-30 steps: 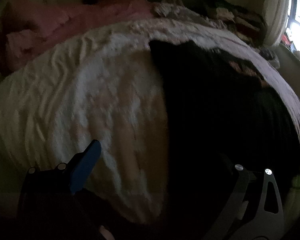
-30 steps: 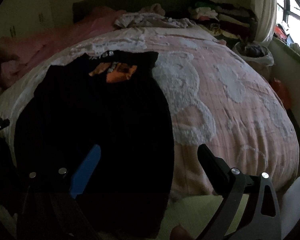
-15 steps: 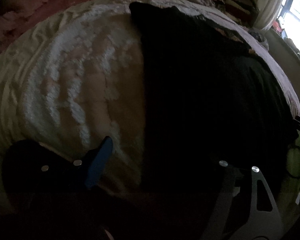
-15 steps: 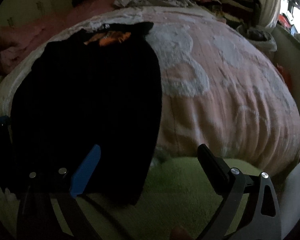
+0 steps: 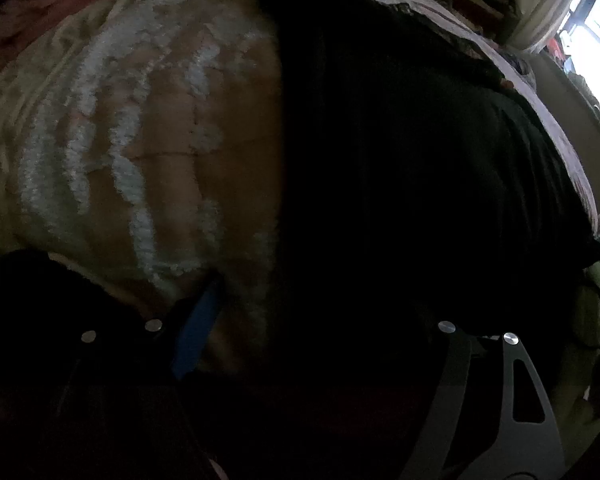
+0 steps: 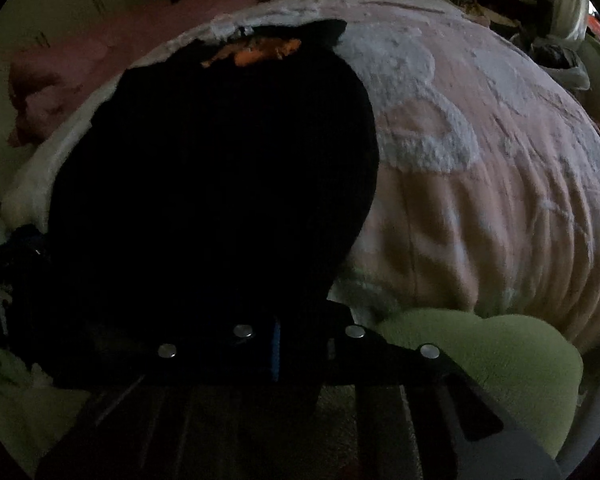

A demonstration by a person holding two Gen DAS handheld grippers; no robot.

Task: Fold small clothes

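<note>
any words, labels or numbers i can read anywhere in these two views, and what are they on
None can be read.
The black garment has an orange print near its far edge, too blurred and foreshortened to tell whether it holds letters.
The pink and white blanket shows only a fluffy pattern, no text.

A pink-and-white fleece blanket (image 6: 480, 184) covers the bed beside a green cushion (image 6: 496, 344).

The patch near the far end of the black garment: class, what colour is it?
Orange patch on the black garment, clearest in the right wrist view.
</note>
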